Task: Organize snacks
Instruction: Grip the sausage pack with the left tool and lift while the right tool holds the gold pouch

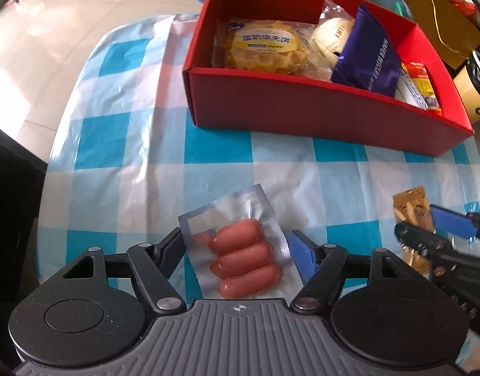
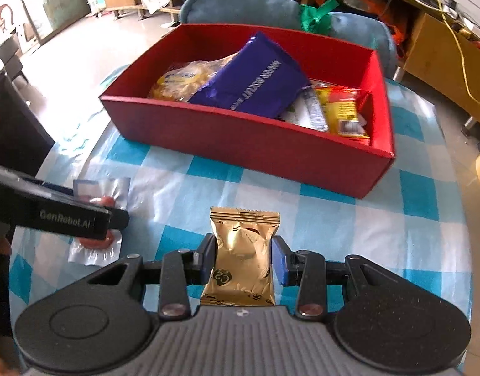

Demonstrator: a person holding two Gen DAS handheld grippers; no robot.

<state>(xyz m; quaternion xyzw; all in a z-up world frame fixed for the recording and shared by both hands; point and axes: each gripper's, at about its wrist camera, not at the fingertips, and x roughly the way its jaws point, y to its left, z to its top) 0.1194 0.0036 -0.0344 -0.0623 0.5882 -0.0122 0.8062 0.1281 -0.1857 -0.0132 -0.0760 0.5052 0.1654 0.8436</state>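
Note:
A vacuum pack of three pink sausages [image 1: 243,260] lies flat on the checked tablecloth. My left gripper [image 1: 237,238] straddles it, open, with the pads at the pack's film edges. In the right wrist view the left gripper's finger [image 2: 83,216] covers most of that sausage pack [image 2: 96,250]. My right gripper [image 2: 243,244] is shut on a gold snack packet [image 2: 244,225], held by its two sides just above the cloth. The left wrist view shows the same right gripper [image 1: 417,219] and gold packet [image 1: 410,205] at the right. A red box [image 1: 302,106] stands beyond both.
The red box [image 2: 240,138] holds a yellow pastry pack [image 1: 265,47], a wrapped bun [image 1: 331,34], a purple wafer pack [image 2: 249,81] and a red-yellow packet [image 2: 343,106]. The table's edge runs close on the left, beside dark furniture [image 1: 8,188]. A blue chair [image 2: 271,9] stands behind the box.

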